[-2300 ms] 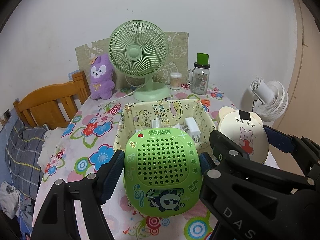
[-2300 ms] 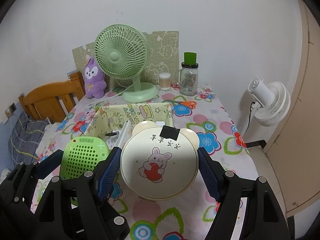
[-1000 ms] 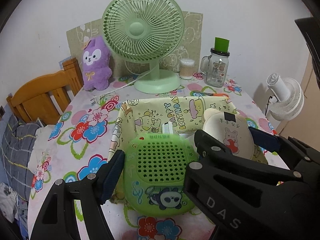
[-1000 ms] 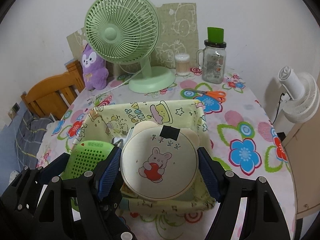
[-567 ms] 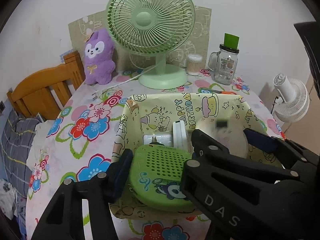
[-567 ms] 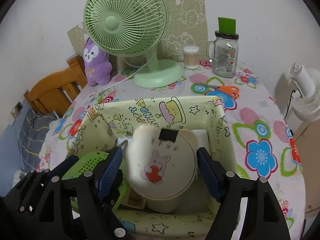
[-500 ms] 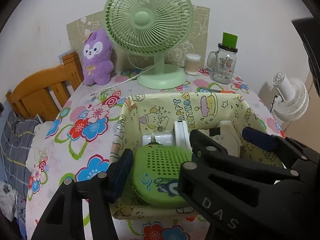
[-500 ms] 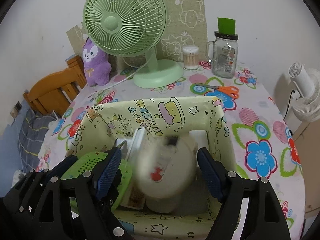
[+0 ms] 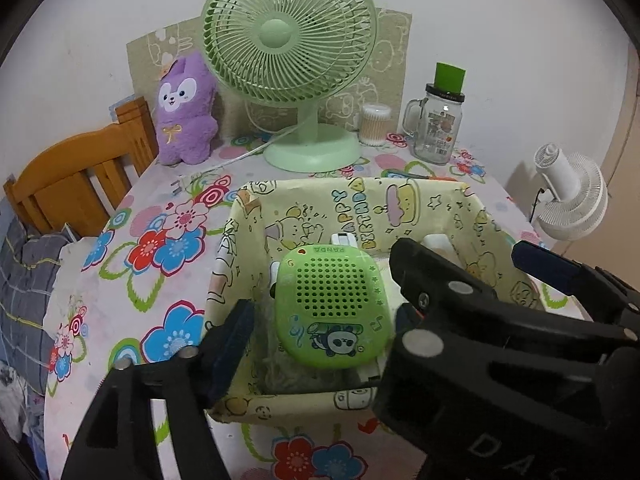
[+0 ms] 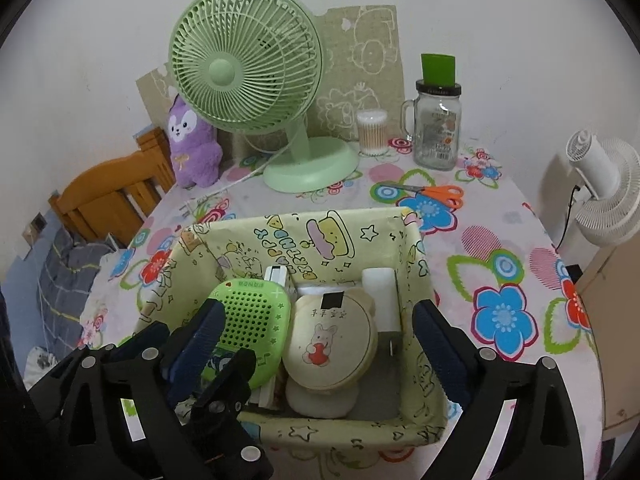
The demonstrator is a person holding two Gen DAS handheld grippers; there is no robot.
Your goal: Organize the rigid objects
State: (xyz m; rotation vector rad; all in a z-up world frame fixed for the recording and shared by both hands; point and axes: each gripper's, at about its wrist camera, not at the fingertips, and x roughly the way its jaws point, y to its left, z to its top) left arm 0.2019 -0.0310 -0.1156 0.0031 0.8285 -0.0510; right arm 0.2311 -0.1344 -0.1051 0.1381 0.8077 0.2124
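Fabric basket (image 10: pixel 416 264) nearly full | left fingers (image 9: pixel 236 336) apart | right fingers (image 10: pixel 436 344) apart, empty

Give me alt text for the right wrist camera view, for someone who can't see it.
A green panda speaker and a cream bunny case lie in a yellow fabric bin on a floral table, the open right gripper above them. Behind stand a green fan, purple plush, jar and scissors.

A green perforated panda case (image 10: pixel 252 322) and a cream rabbit-printed case (image 10: pixel 330 342) lay tilted, side by side, inside the fabric basket (image 10: pixel 304 236)
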